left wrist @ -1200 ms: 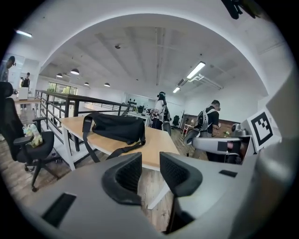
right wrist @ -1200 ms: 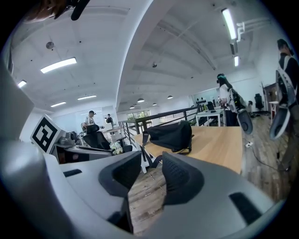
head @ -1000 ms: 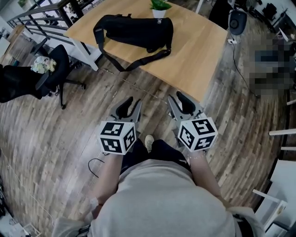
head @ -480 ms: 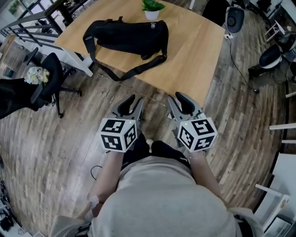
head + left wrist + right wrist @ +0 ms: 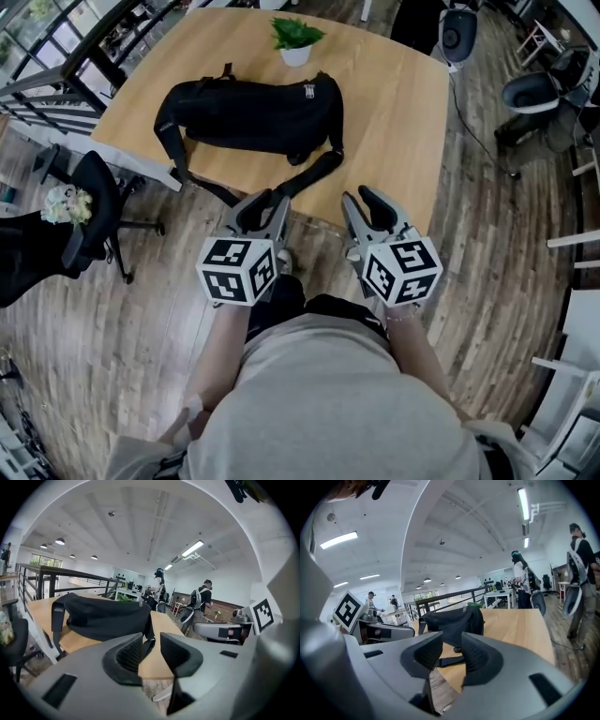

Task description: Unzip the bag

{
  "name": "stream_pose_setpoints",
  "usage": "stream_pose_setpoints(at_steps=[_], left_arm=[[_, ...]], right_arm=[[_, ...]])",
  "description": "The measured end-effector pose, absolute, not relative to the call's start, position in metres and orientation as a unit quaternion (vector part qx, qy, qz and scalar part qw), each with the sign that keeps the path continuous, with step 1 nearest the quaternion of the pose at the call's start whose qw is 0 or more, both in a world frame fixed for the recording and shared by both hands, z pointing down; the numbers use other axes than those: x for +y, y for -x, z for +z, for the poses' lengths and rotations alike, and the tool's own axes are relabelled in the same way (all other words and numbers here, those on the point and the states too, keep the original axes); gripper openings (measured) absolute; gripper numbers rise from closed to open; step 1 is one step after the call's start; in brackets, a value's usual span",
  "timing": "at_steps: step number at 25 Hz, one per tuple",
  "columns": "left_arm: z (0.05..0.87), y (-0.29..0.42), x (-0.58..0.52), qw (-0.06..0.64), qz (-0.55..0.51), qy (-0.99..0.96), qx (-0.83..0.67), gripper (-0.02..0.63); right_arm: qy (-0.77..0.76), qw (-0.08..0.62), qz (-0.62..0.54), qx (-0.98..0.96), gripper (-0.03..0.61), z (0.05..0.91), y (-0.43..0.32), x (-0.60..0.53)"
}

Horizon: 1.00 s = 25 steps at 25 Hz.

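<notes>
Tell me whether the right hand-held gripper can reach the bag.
Probably yes, with a reach forward: the right hand-held gripper hangs open at the near edge of the table, and nothing stands between it and the bag.

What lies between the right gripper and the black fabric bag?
Bare wooden tabletop and the black fabric bag with its strap, shown in the head view.

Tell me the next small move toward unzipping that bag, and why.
Probably bring the left gripper and right gripper forward over the table toward the bag: both hover at the table's near edge, jaws apart and empty, short of the bag.
</notes>
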<state>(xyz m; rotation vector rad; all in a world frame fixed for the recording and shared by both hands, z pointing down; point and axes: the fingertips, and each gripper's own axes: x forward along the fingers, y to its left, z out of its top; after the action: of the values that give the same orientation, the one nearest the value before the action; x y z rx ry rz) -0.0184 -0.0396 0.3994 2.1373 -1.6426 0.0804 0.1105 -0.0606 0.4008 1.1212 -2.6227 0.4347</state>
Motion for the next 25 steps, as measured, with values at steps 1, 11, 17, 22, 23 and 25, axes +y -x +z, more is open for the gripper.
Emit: stream_pose_setpoints(at_steps=[1,11,17,22,23,25], left_arm=[[0.396,0.023,-0.05,0.216,0.03,-0.778,-0.589,0.127],[0.38,0.077,-0.128,0.198,0.038,-0.809,-0.552,0.126],[0.383,0.089,-0.159,0.199,0.038,-0.824,-0.53,0.126],[0.39,0.089,-0.168,0.212,0.034,-0.83,-0.515,0.126],[0.391,0.088,-0.168,0.215,0.034,-0.831,-0.513,0.126],[0.393,0.086,-0.169,0.219,0.034,-0.831,-0.51,0.126]], right_arm=[[-0.392,0.124,0.149,-0.899,0.117,0.399,-0.106,-0.069],[-0.433,0.097,0.148,-0.884,0.117,0.385,-0.052,-0.135],[-0.45,0.098,0.15,-0.875,0.117,0.389,-0.035,-0.159],[-0.46,0.106,0.15,-0.868,0.117,0.39,-0.034,-0.169],[-0.461,0.109,0.151,-0.868,0.117,0.391,-0.034,-0.17],[-0.461,0.112,0.154,-0.866,0.117,0.392,-0.034,-0.172]])
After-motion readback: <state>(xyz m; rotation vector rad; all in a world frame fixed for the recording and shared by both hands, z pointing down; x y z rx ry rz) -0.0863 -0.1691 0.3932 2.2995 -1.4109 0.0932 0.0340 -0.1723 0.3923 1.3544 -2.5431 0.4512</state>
